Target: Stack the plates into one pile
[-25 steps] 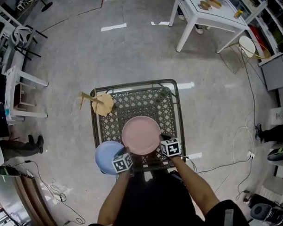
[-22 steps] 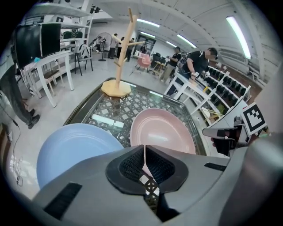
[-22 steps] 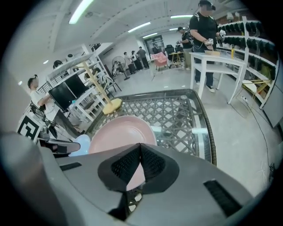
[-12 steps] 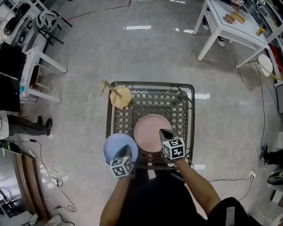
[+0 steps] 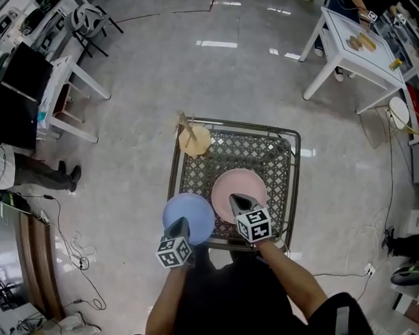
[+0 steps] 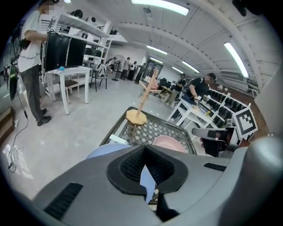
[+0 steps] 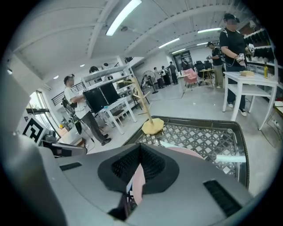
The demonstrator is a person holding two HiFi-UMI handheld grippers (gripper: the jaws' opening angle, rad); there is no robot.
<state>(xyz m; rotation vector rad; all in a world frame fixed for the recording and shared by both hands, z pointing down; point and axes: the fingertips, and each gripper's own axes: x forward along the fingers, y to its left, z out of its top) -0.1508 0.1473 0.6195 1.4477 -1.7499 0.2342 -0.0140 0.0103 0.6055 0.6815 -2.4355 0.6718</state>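
Head view: a black metal lattice-top table stands on a glossy grey floor. A wooden peg stand on a round base sits at the table's far-left corner. The round pink plate lies over the near-right part of the lattice. The round light-blue plate is just beside it on the left, apart from it, and overhangs the table's near-left corner. Whether either plate rests on the lattice or is held clear of it cannot be told here. The left gripper meets the blue plate's near rim. The right gripper meets the pink plate's near rim.

Left gripper view: the jaws are closed tight, with a thin blue sliver of the plate's rim pinched between the pads. The blue plate spreads out beyond them. The pink plate shows farther right on the lattice, and the peg stand is at the far corner.

Right gripper view: the jaws are likewise clamped together on a pink strip of rim. The pink plate extends past them over the lattice, with the wooden stand behind it.
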